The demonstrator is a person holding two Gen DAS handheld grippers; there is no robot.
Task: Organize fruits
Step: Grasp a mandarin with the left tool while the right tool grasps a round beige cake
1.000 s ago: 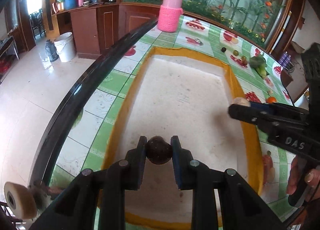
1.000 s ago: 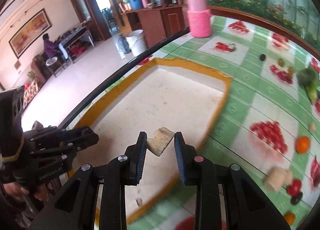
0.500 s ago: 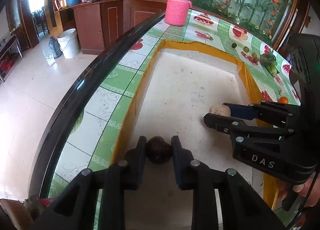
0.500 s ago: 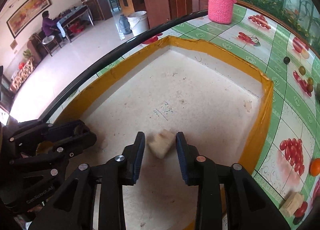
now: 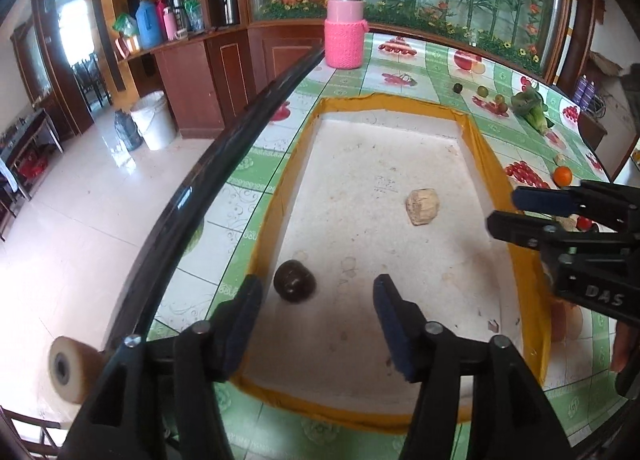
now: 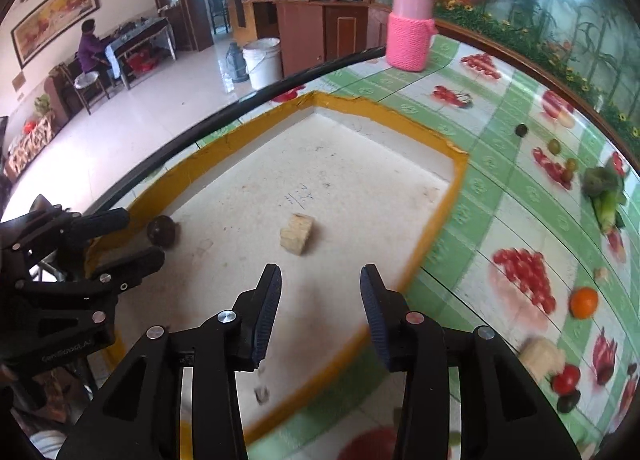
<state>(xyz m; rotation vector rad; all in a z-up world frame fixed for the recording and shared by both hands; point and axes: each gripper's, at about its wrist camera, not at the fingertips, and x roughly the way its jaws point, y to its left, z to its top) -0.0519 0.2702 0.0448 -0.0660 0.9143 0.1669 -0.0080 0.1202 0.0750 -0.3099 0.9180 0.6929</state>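
Note:
A dark brown round fruit (image 5: 294, 281) lies in the white tray with a yellow rim (image 5: 486, 156), near its left wall. My left gripper (image 5: 318, 316) is open and empty just behind it. A tan cut piece (image 5: 422, 206) lies mid-tray. My right gripper (image 6: 320, 302) is open and empty, a little short of that tan piece (image 6: 297, 233). The dark fruit (image 6: 161, 231) also shows in the right wrist view, beside the left gripper's fingers (image 6: 100, 222).
A pink knitted jar (image 5: 345, 34) stands at the table's far end. An orange (image 6: 583, 302), a tomato (image 6: 566, 378), green vegetables (image 6: 604, 190) and small fruits lie on the fruit-print cloth right of the tray. The table's dark edge (image 5: 224, 164) runs along the left.
Both grippers have opened and drawn back. The dark fruit and the tan piece, held before, now lie loose on the tray floor.

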